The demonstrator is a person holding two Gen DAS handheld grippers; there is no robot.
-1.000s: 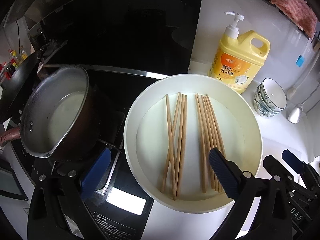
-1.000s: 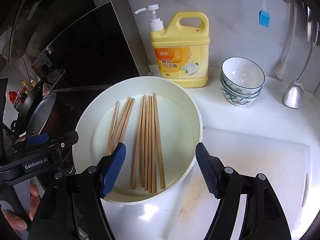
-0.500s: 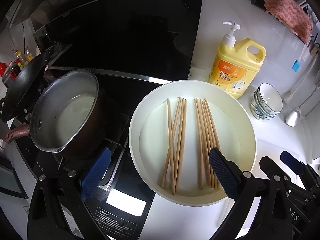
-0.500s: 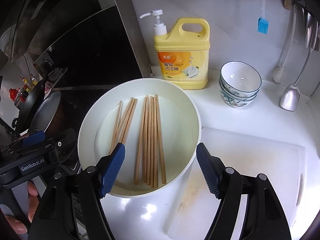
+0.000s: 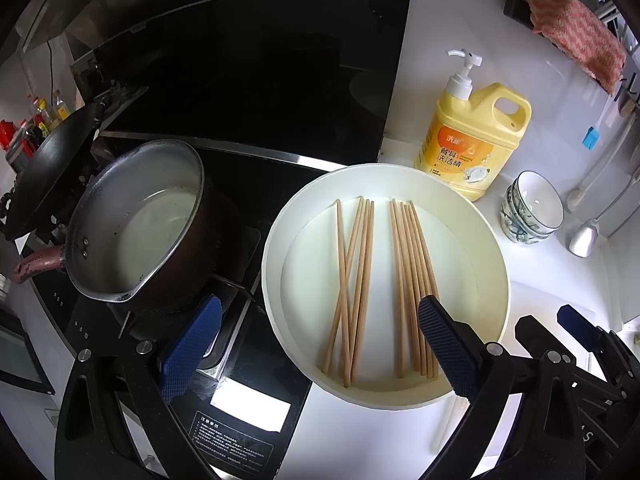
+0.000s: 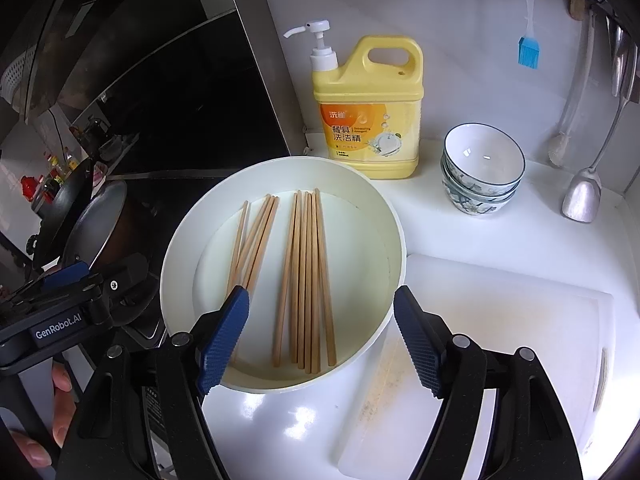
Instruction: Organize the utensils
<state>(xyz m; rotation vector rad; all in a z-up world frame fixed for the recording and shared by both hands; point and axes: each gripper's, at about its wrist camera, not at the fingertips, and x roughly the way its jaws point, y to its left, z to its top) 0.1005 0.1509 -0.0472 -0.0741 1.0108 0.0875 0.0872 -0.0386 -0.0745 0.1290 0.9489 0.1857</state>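
Right wrist | white basin (image 6: 394, 240): two chopstick bundles (image 6: 306, 280) | stacked bowls (image 6: 482, 168) | both jaws apart, holding nothing

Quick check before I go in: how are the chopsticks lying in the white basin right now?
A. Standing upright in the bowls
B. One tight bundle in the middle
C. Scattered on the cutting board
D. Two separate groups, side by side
D: the right wrist view shows the chopsticks inside the white basin as two groups with a bare gap between them, the left group partly crossed, the right one roughly parallel.
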